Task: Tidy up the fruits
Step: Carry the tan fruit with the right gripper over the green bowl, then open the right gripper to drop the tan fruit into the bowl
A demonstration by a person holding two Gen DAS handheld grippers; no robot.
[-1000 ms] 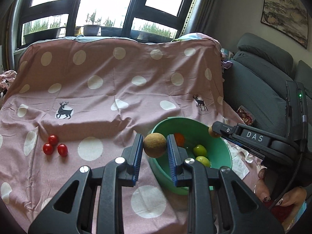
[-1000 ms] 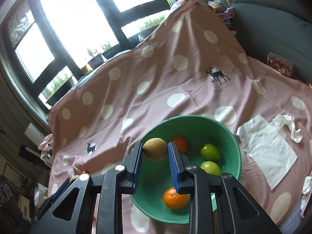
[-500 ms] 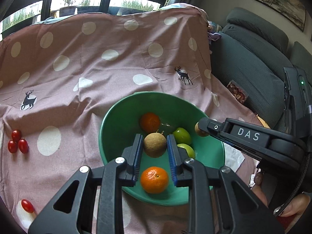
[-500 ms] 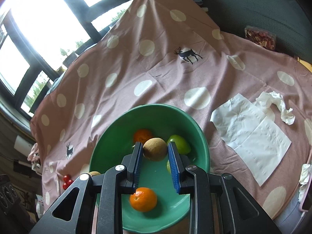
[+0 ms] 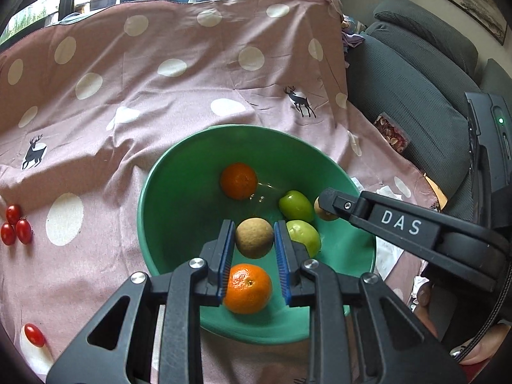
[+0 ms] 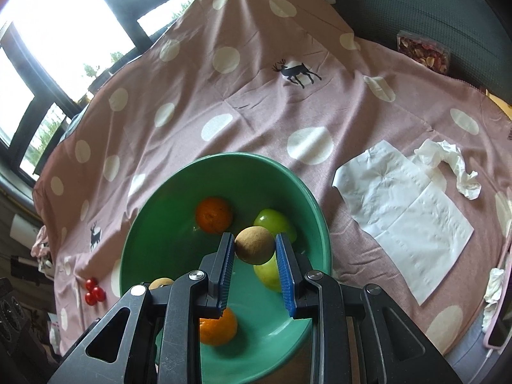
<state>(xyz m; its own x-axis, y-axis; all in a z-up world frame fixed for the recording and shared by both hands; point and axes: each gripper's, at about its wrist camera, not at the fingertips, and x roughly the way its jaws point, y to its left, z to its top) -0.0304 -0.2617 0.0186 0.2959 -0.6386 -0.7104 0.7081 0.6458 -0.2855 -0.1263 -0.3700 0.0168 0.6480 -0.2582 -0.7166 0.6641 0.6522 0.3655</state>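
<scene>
The left gripper pinches a round brown fruit between its blue pads over the green plastic bowl, and the right gripper likewise clamps a second round brown fruit there. Beneath lie two oranges and two green fruits, crowding the bowl floor. A second ago both grippers were short of the bowl; cherry tomatoes sit far left on the dotted pink cloth.
</scene>
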